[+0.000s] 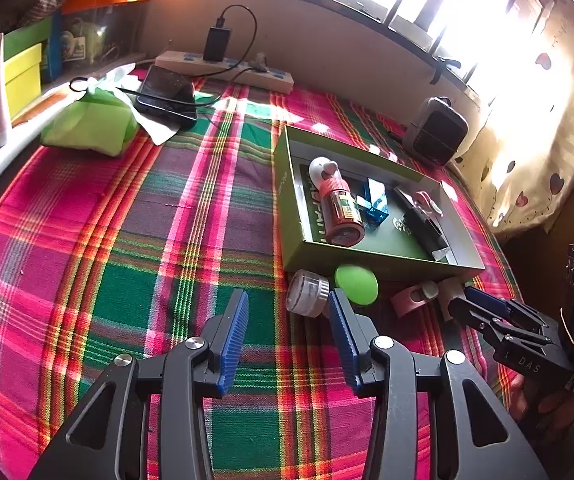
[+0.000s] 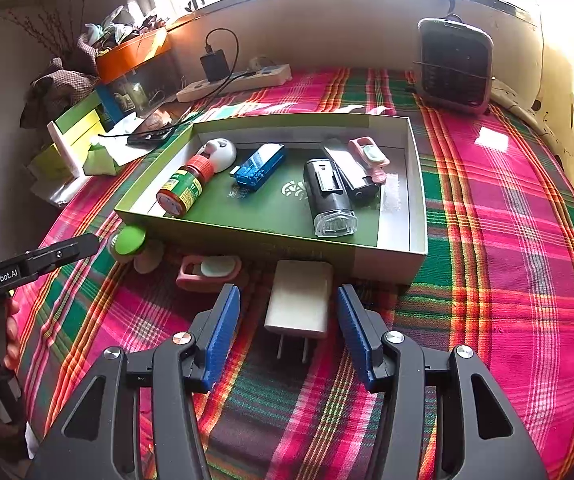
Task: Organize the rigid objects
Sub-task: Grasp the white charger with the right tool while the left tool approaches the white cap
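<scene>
White charger (image 2: 301, 300) is laid on plaid cloth (image 2: 487, 280) by box (image 2: 417, 184) front edge, flanked untouched by right gripper (image 2: 289, 330) fingers, part-open. Left gripper (image 1: 287, 328): part-open, nothing held.

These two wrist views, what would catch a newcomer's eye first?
Probably the loud pink and green plaid cloth, then the green box on it holding a red-capped bottle, a blue case and a black lamp. Nearest, a white charger lies on the cloth before the right gripper, whose jaws stand open.
</scene>
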Demonstrator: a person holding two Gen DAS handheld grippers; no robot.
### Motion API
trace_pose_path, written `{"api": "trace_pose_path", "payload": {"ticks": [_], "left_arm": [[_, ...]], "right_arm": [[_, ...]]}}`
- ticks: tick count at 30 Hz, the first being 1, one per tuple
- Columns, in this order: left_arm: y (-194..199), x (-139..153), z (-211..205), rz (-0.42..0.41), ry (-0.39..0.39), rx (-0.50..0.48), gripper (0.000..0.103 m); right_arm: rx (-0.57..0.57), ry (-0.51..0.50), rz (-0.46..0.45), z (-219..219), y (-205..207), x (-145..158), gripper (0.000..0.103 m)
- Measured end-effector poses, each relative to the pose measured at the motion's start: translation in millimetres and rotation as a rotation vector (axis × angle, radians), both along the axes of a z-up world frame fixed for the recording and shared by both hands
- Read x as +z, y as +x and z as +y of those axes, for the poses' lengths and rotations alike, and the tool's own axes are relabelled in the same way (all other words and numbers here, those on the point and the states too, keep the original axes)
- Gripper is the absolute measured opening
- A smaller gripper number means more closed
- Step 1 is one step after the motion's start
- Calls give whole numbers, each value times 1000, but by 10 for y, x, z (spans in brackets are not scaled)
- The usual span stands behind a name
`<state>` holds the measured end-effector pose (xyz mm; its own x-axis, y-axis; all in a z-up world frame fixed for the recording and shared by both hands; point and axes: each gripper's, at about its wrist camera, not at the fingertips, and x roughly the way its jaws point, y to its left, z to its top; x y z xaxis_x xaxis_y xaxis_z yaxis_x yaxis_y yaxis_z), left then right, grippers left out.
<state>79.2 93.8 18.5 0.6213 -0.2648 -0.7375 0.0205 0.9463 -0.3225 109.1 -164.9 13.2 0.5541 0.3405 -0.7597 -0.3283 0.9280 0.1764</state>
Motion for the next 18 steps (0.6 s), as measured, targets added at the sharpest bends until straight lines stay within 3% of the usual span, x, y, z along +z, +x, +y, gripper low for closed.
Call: {"api": "trace_pose_path", "payload": {"ticks": [18], "left_arm": [[-23,-17,-40,-7,43,-13,42]], "right_arm": [[-23,-59,0,79,38,-51,52]]}}
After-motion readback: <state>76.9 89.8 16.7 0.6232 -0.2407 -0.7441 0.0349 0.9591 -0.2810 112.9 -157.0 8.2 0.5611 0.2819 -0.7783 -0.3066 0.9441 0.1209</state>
